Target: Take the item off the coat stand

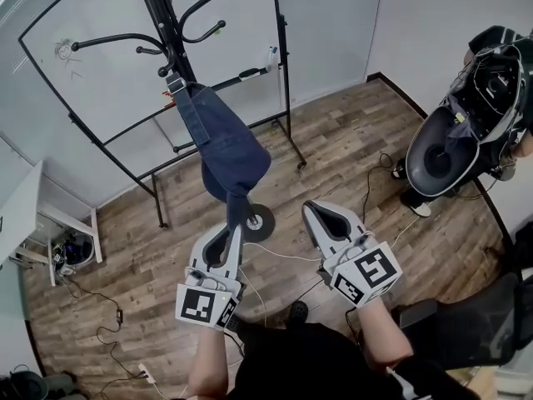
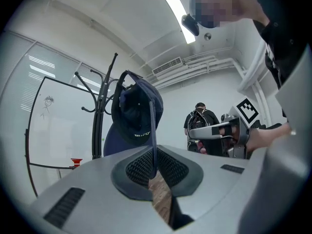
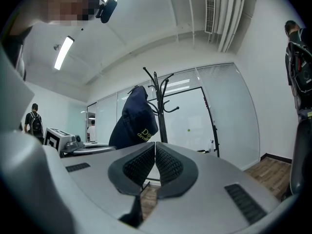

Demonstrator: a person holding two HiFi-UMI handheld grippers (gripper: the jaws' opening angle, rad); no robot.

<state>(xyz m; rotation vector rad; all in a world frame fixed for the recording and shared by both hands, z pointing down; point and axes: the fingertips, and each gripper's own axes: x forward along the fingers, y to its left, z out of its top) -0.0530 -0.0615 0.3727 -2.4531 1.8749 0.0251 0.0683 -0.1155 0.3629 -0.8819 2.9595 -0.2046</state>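
Observation:
A navy cap [image 1: 225,152] hangs by its strap from a hook of the black coat stand [image 1: 162,15]. The cap's brim points down into my left gripper [image 1: 236,223], which is shut on it. In the left gripper view the thin brim edge [image 2: 153,130] runs down between the pads of the left gripper [image 2: 155,167], with the cap's crown [image 2: 136,116] above, beside the coat stand [image 2: 100,116]. My right gripper [image 1: 311,210] is held to the right of the cap, shut and empty. The right gripper view shows that gripper [image 3: 155,160] with its pads together, the cap [image 3: 134,121] and the coat stand [image 3: 158,106] farther off.
A rolling whiteboard [image 1: 125,48] stands behind the coat stand, whose round base [image 1: 260,222] rests on the wood floor. A person with a backpack [image 1: 475,115] stands at the right. A white table [image 1: 25,215] is at the left, with cables [image 1: 108,323] on the floor.

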